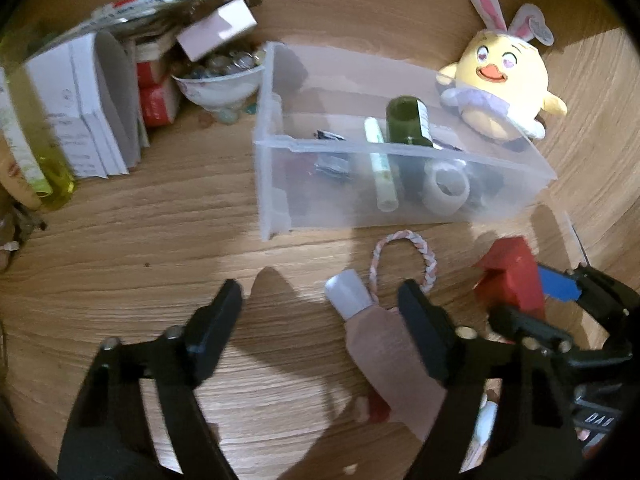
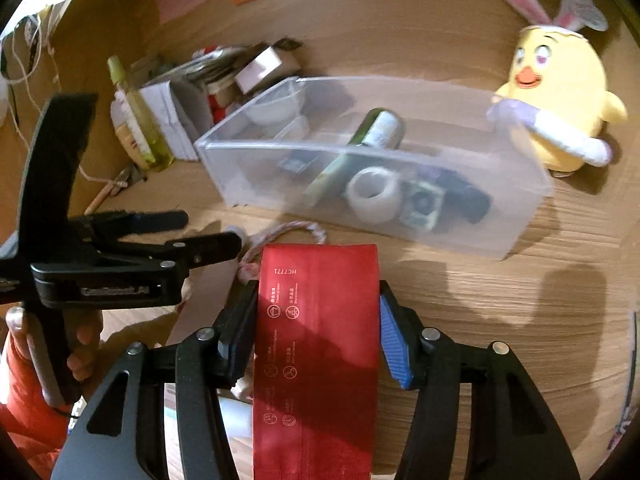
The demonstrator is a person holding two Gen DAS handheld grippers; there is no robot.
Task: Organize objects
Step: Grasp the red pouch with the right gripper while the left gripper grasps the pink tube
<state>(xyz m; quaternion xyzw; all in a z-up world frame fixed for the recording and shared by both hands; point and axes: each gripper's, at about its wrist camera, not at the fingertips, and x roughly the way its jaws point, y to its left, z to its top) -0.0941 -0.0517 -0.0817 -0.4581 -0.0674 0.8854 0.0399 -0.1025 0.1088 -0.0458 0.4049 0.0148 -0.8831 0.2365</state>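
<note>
A clear plastic bin (image 1: 280,184) (image 2: 224,168) stands on the wooden table. It holds a green bottle (image 1: 408,120) (image 2: 376,128), a pale tube (image 1: 380,164), a tape roll (image 1: 446,188) (image 2: 374,196) and small dark items. My right gripper (image 2: 316,320) is shut on a red box (image 2: 318,344) (image 1: 514,276) in front of the bin. My left gripper (image 1: 320,308) (image 2: 208,236) is open, just left of the red box, over a pink tube with a white cap (image 1: 380,340). A braided loop (image 1: 400,260) (image 2: 288,232) lies between the tube and the bin.
A yellow chick plush with bunny ears (image 1: 504,84) (image 2: 556,116) sits behind the bin's right end. At the left stand white boxes (image 1: 80,112), a yellow-green bottle (image 1: 52,160) (image 2: 140,128), a bowl of small items (image 1: 220,84) and a pink box (image 1: 216,32).
</note>
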